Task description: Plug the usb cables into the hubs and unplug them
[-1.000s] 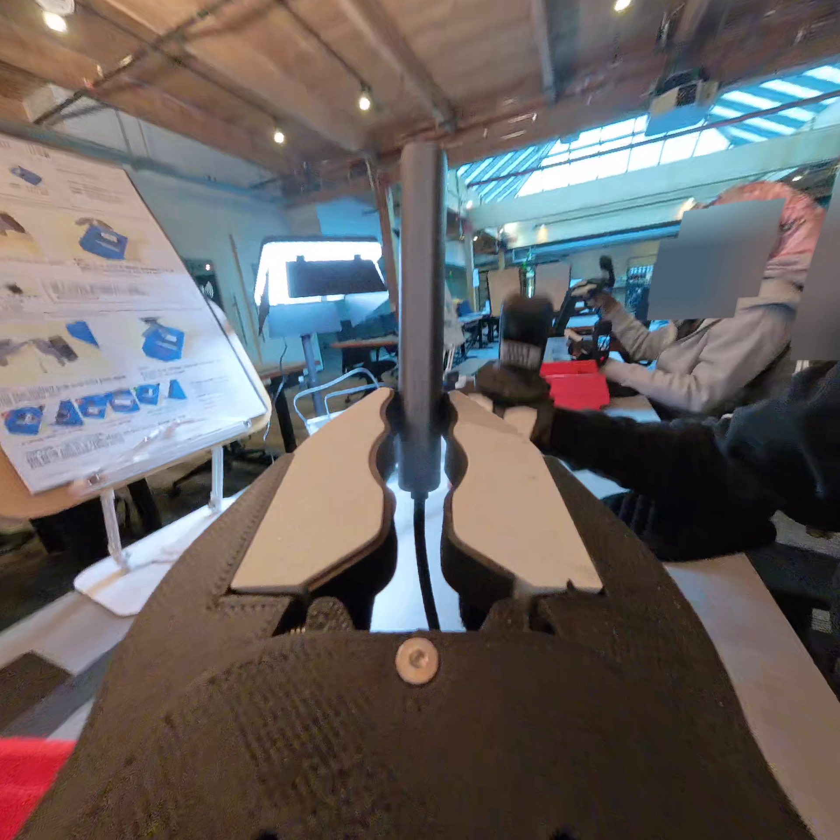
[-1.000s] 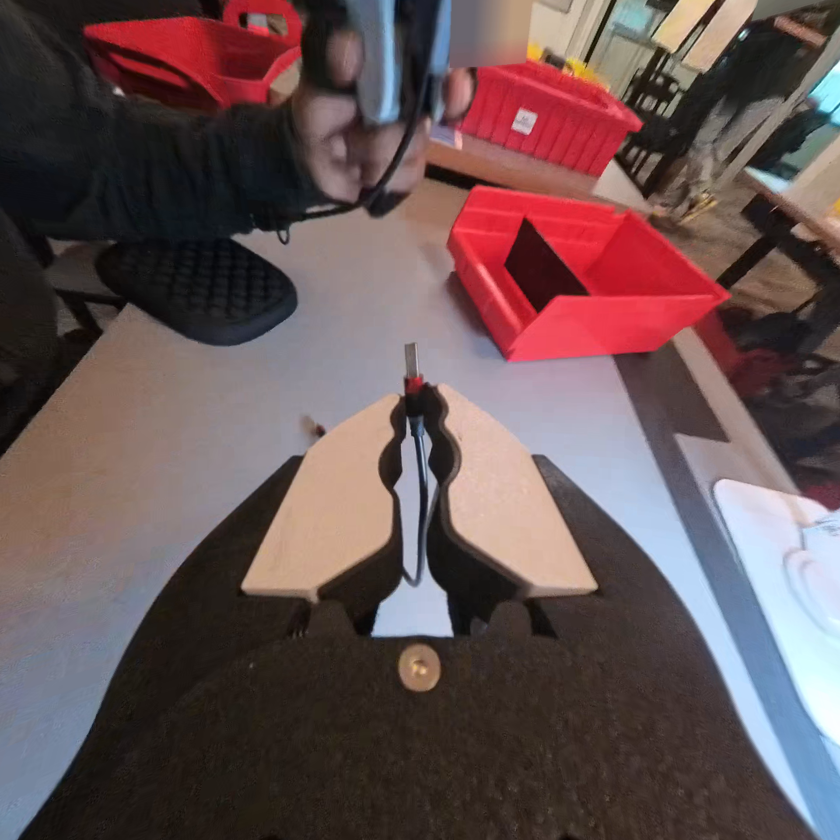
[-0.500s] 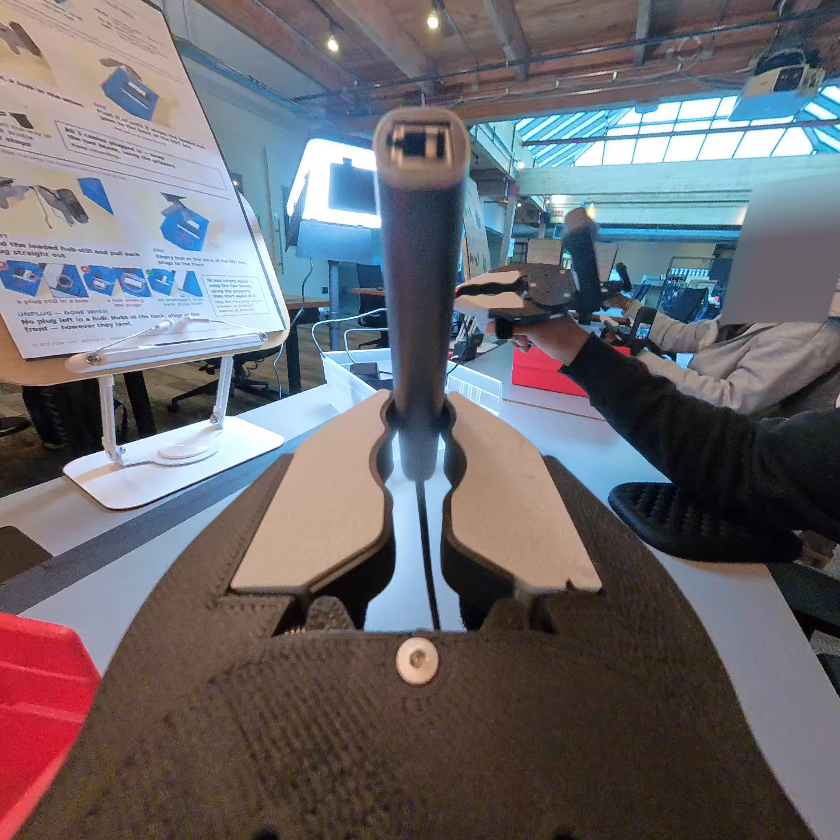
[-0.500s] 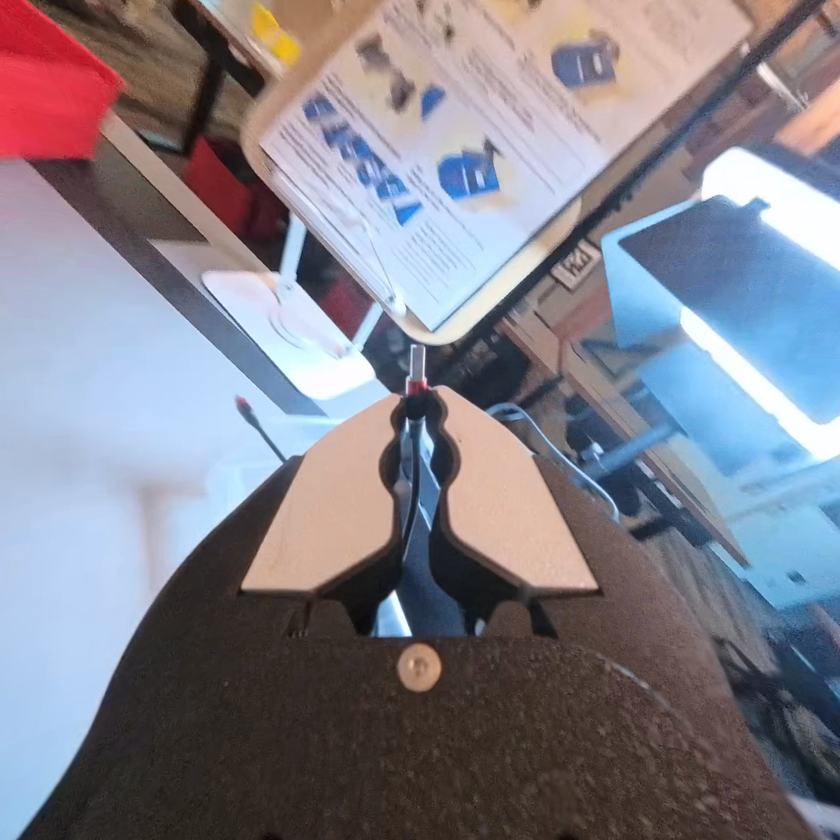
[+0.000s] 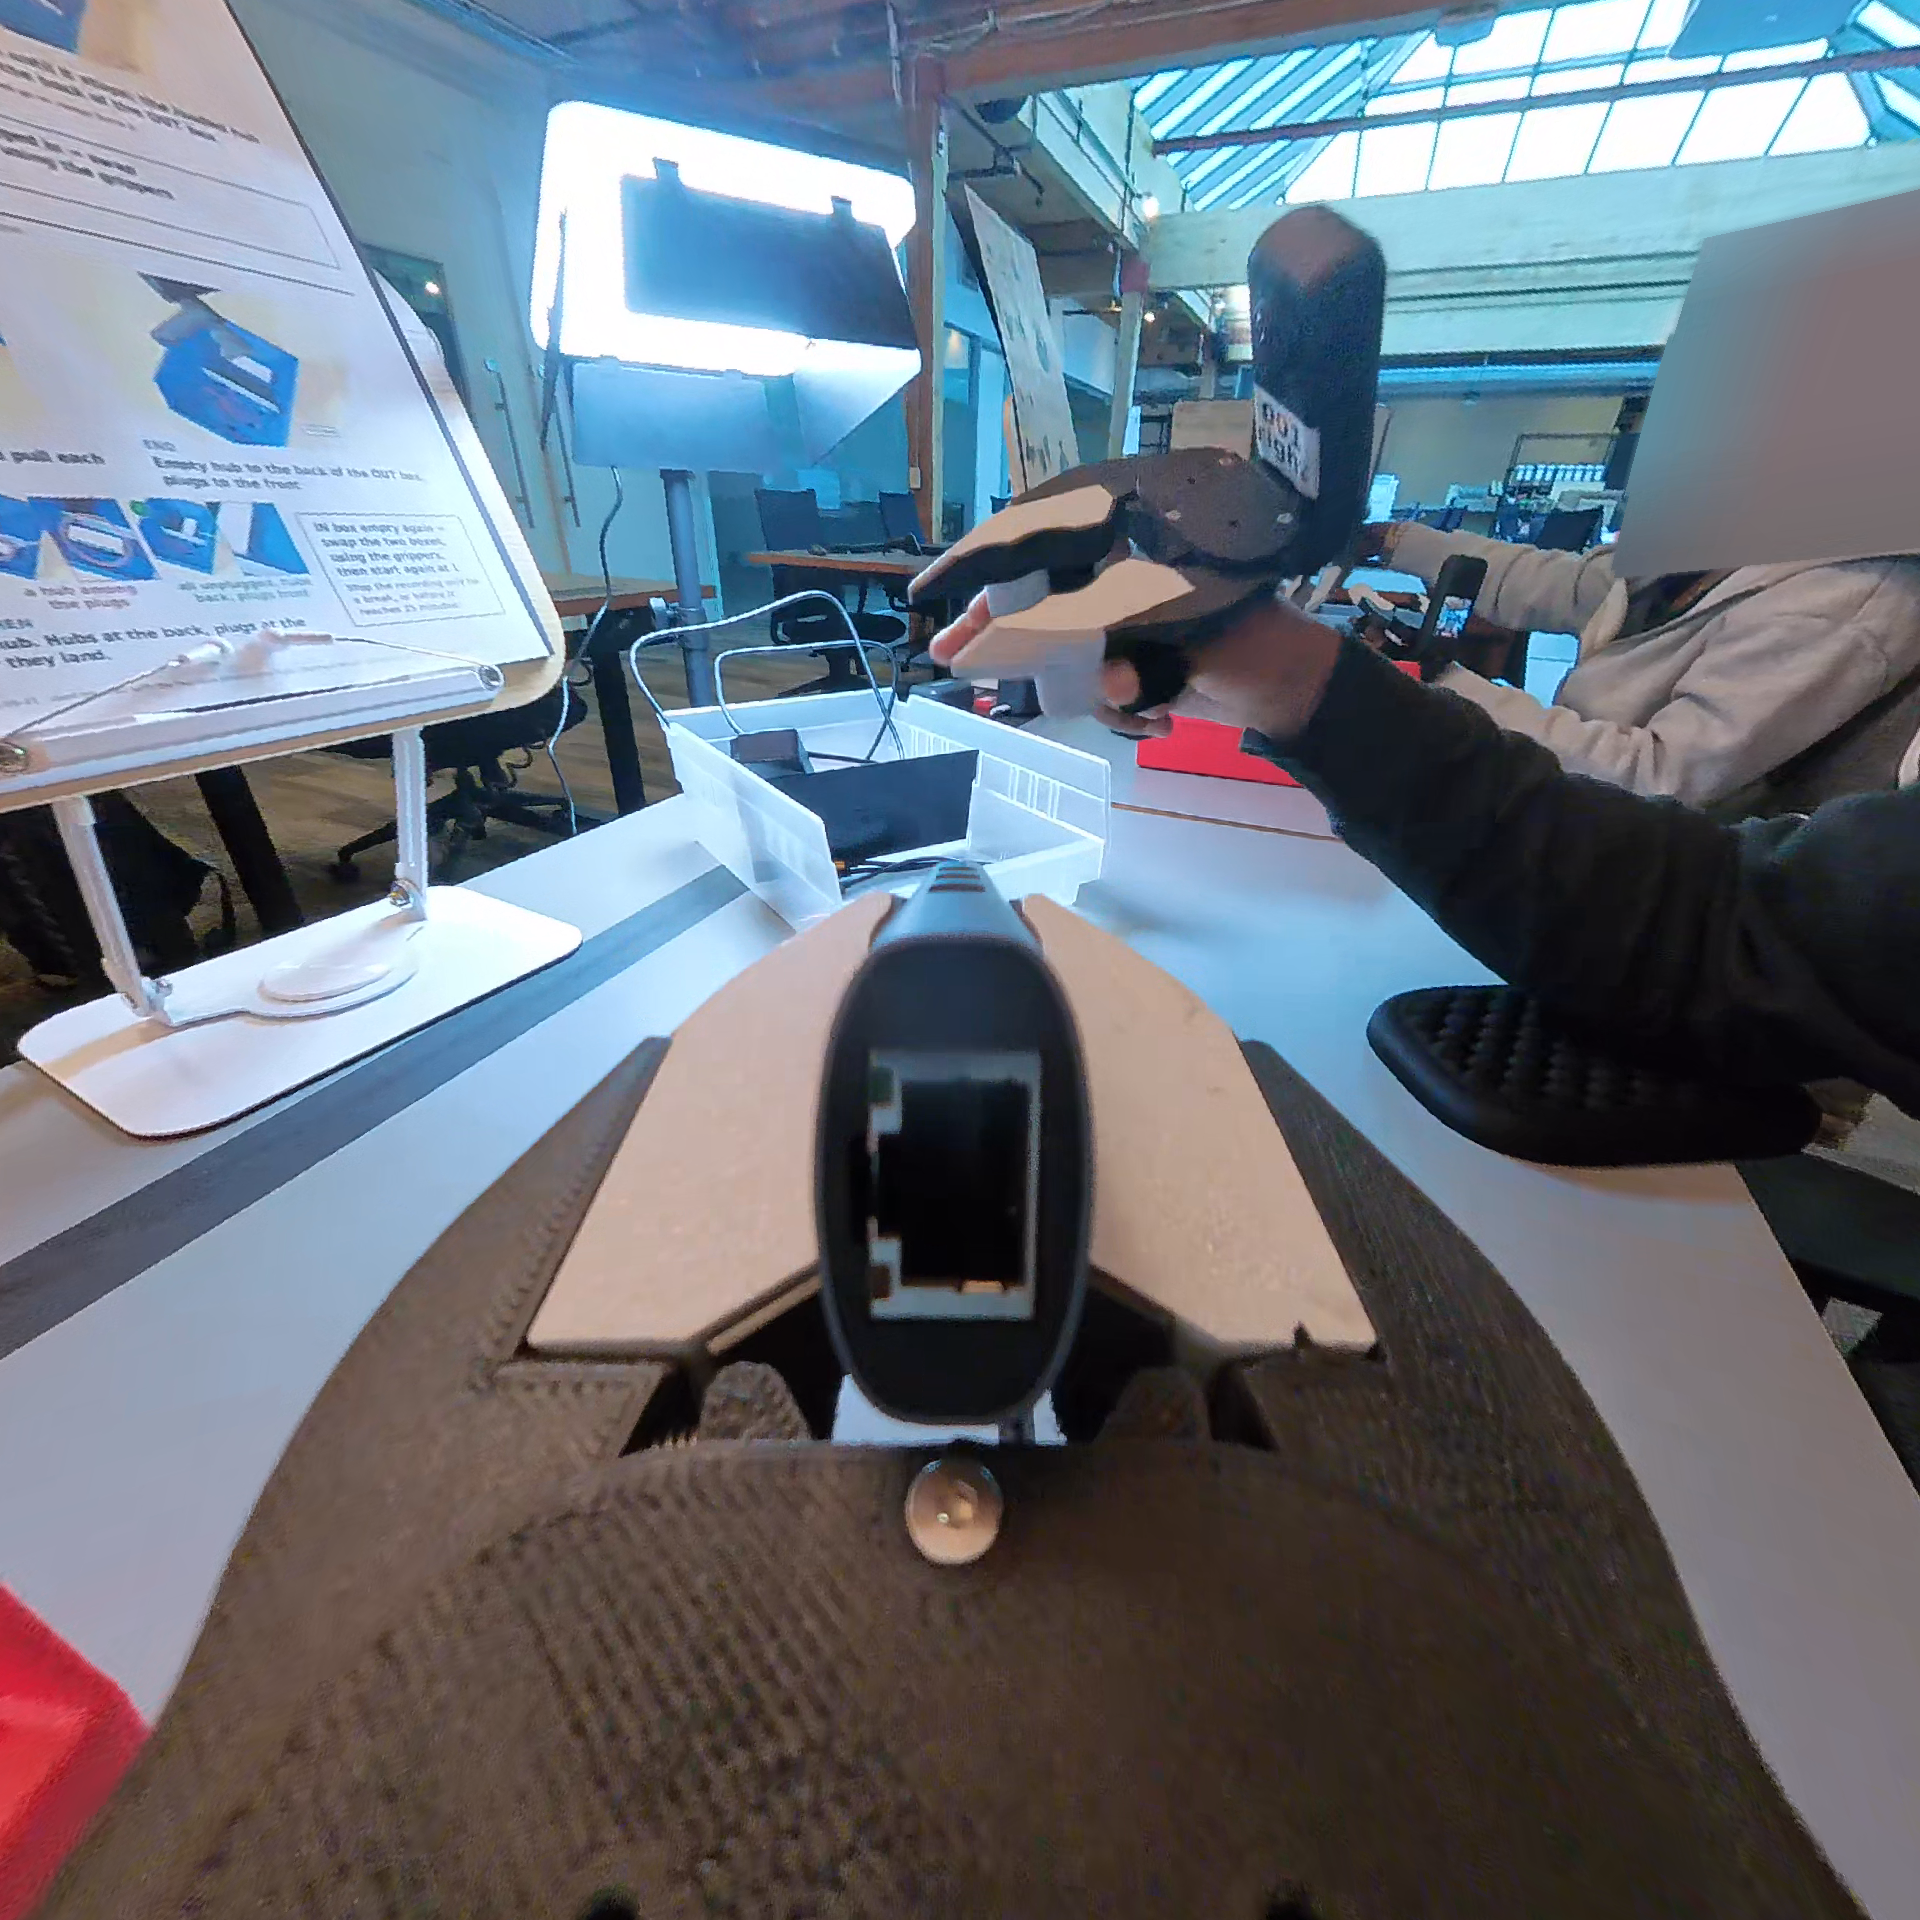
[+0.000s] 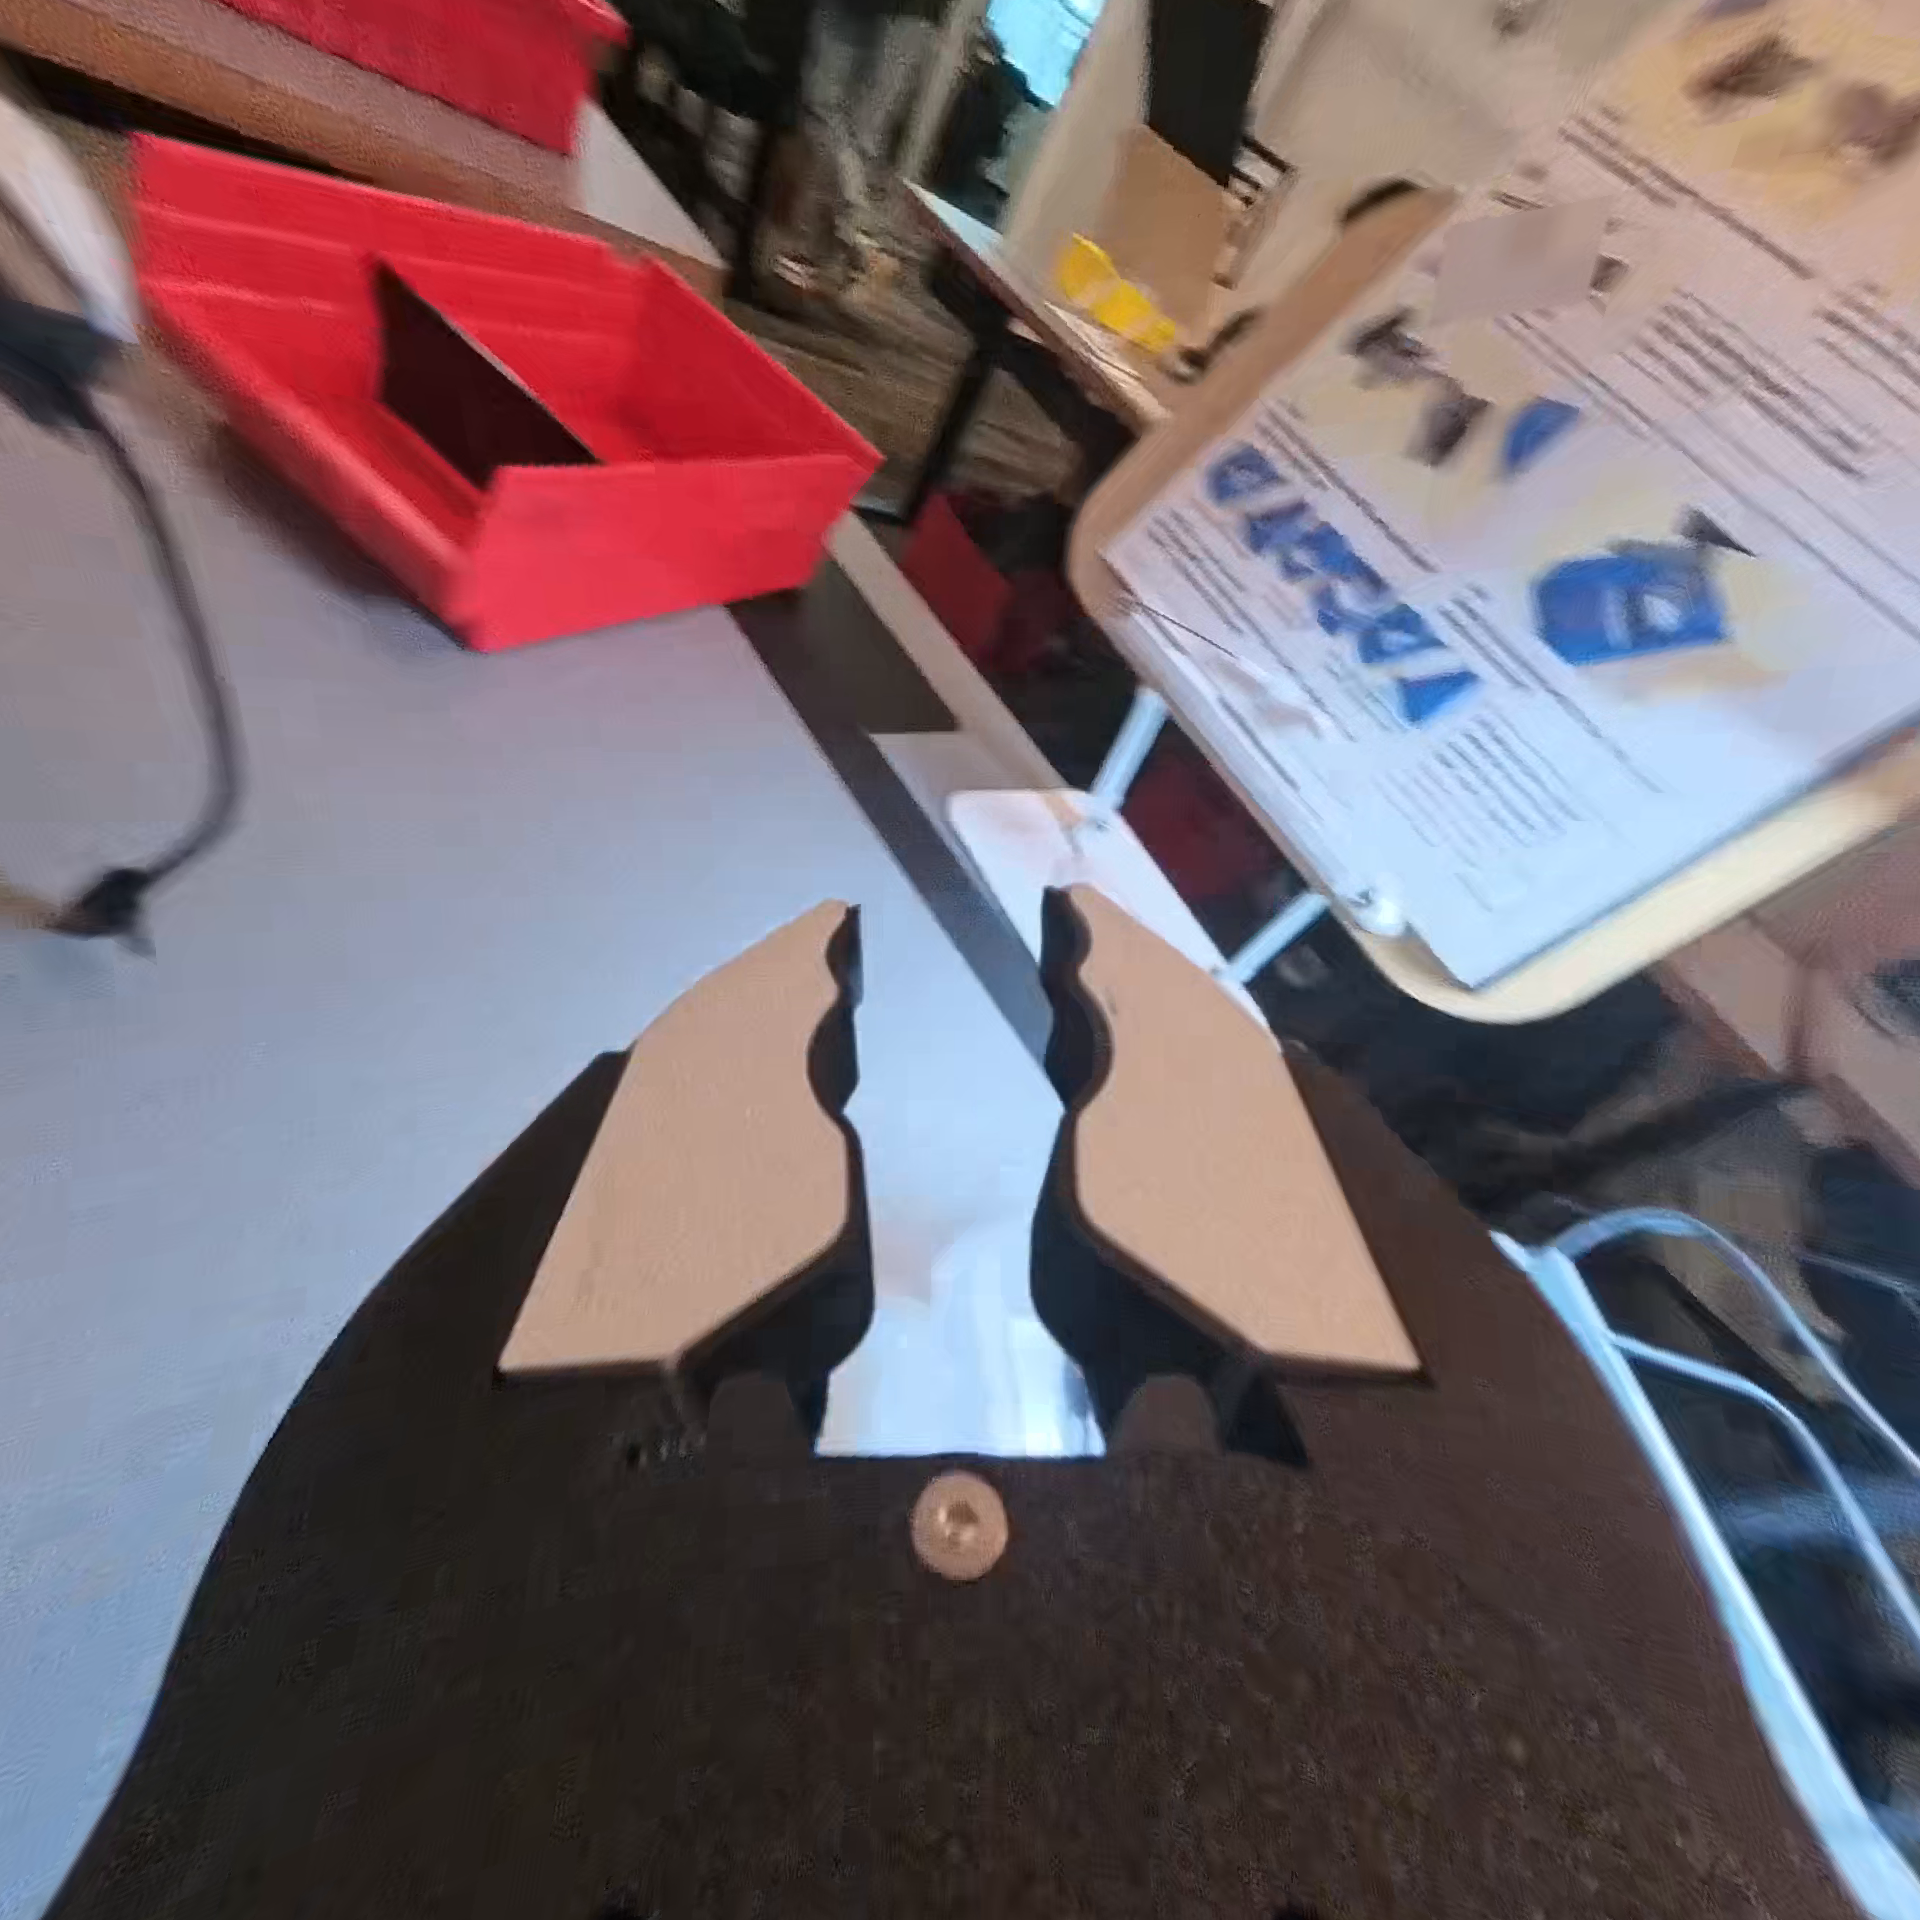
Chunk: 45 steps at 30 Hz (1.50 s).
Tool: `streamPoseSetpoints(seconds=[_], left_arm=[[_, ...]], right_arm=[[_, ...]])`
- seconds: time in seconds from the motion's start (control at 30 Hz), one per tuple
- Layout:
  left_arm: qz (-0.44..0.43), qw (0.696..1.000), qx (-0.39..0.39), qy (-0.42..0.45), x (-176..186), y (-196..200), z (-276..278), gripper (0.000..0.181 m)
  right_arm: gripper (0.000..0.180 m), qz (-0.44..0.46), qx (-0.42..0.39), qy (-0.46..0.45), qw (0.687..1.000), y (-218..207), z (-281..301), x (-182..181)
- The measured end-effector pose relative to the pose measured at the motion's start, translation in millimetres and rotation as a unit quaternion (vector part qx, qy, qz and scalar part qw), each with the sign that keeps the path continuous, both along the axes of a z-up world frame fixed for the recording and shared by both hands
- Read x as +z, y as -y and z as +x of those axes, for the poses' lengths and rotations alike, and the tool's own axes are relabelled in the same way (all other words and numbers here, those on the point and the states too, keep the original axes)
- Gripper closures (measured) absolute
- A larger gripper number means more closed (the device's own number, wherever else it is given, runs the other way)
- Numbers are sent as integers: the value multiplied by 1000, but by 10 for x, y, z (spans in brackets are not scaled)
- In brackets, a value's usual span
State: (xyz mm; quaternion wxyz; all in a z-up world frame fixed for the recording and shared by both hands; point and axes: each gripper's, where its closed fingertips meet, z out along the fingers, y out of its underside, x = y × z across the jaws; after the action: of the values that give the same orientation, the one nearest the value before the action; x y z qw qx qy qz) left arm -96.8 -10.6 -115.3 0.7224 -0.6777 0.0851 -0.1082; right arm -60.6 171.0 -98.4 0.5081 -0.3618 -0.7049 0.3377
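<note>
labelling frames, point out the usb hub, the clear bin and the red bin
usb hub [image 5: 951,1195], left wrist view, its port end face
clear bin [image 5: 764,816], left wrist view, near side wall
red bin [image 6: 634,540], right wrist view, front wall

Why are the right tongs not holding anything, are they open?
Open. The right tongs show a clear gap between their fingers, with only white table behind.

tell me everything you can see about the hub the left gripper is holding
The hub is a slim dark grey bar with rounded edges, plastic or coated metal by its look. The left gripper is shut on it, jaws clamping its sides. One end points back at the camera and holds a large square socket with a pale surround. Small slots mark the top near its far end. It is held above the white table, not touching it.
</note>
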Motion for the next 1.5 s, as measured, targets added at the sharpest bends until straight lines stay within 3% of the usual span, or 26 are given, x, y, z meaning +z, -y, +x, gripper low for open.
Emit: streamPoseSetpoints(seconds=[0.13,0.27,0.3,0.33,0.4,0.57,0.73,0.87,1.07,1.17,1.27,1.5], left_arm=[[1,1000,-19,-7,-19,-21,132,161],[0,999,-41,-21,-42,-34,293,161],[-2,999,-43,-28,-55,-39,323,161],[-2,998,-47,-37,-63,-36,356,163],[-2,998,-44,-45,-62,-34,376,159],[-6,999,-16,29,20,-26,88,132],[-22,999,21,37,-88,-36,-144,135],[-34,999,24,15,-139,-63,-104,139],[-40,999,26,-4,-181,-68,-57,143],[-46,999,23,1,-217,-84,-51,144],[-52,998,21,-1,-256,-94,-44,144],[-69,998,15,-1,-359,-123,-28,144]], right_arm=[[144,-47,185,62,980,1069,-5,-228],[141,-65,258,102,958,1628,-14,-485],[151,-67,267,100,956,1693,-15,-503],[175,-67,270,91,956,1718,-21,-492],[176,-64,280,88,954,1680,12,-430],[176,-33,201,27,979,1019,107,148],[175,132,-12,11,991,-182,101,692],[175,275,-163,37,947,-1217,19,879],[175,407,-304,108,855,-2475,-78,464],[173,357,-324,179,858,-2813,-94,-174],[142,235,-299,209,901,-2708,-177,-615],[136,-19,-229,113,967,-2260,-192,-392]])
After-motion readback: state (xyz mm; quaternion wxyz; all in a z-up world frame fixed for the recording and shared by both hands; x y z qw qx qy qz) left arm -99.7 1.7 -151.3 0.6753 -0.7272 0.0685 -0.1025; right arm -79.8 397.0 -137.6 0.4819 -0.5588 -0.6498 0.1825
